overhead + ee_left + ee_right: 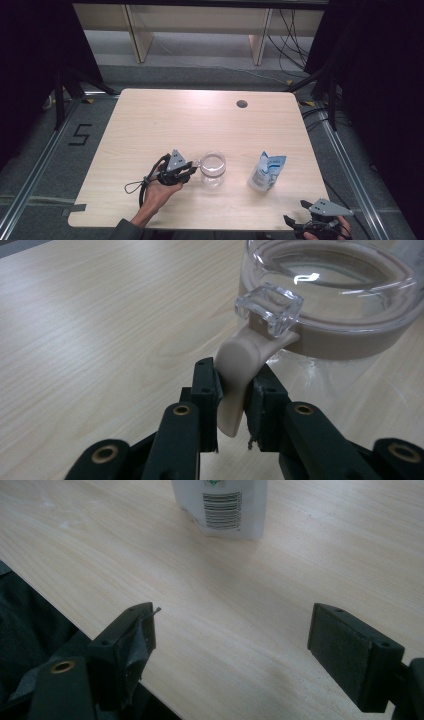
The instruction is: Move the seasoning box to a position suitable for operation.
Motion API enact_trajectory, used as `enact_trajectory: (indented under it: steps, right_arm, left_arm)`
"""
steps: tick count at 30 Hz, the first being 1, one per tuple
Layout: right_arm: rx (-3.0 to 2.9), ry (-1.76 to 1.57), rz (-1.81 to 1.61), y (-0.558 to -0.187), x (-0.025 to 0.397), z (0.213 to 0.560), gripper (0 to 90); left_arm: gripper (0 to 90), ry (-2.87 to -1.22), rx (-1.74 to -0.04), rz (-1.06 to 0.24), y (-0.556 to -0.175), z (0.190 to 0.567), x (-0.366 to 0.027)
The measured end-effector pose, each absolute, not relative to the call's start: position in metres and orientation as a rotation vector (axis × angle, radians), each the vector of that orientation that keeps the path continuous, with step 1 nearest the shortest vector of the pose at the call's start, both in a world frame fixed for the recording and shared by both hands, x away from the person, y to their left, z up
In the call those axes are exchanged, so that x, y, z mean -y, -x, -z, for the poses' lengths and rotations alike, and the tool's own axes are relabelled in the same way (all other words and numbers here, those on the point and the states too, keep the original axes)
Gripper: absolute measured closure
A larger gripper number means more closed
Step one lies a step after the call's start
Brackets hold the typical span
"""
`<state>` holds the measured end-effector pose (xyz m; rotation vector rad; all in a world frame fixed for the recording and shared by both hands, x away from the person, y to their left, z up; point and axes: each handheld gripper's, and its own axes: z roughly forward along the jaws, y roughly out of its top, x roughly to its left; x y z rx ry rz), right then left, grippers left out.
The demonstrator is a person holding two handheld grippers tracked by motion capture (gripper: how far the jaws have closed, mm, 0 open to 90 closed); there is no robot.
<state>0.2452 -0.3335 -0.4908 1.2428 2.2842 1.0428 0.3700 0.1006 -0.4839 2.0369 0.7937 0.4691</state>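
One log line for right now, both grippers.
left gripper: shut on jar tab | right gripper: open, near table edge | pouch: upright, untouched

High cam looks down on table [150, 125]; gripper cams skim close over same tabletop.

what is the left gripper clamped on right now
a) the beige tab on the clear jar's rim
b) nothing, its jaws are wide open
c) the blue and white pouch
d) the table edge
a: in the left gripper view the left gripper has both jaws pressed against the beige tab that sticks out from the clear jar.
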Motion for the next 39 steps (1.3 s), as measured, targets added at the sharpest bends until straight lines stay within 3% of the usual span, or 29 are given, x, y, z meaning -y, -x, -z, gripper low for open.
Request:
enact_trajectory:
  steps: [16, 29, 36, 39]
  right_arm:
    - [-2.290, -1.193, -1.037, -0.248, 0.334, 0.492, 20.1]
    - [-2.303, -1.239, -1.050, -0.246, 0.330, 0.492, 20.1]
    - [-2.304, -1.179, -1.051, -0.248, 0.332, 0.493, 20.1]
    - [-2.310, -1.180, -1.050, -0.248, 0.332, 0.494, 20.1]
  left_arm:
    - [74.6, -2.050, -0.763, -0.417, -0.338, 0.483, -0.091]
    - [71.8, -1.987, -0.784, -0.340, -0.334, 0.487, -0.090]
    - [52.9, -1.958, -0.801, -0.326, -0.330, 0.480, -0.100]
    - [49.1, -1.948, -0.807, -0.314, -0.326, 0.478, -0.104]
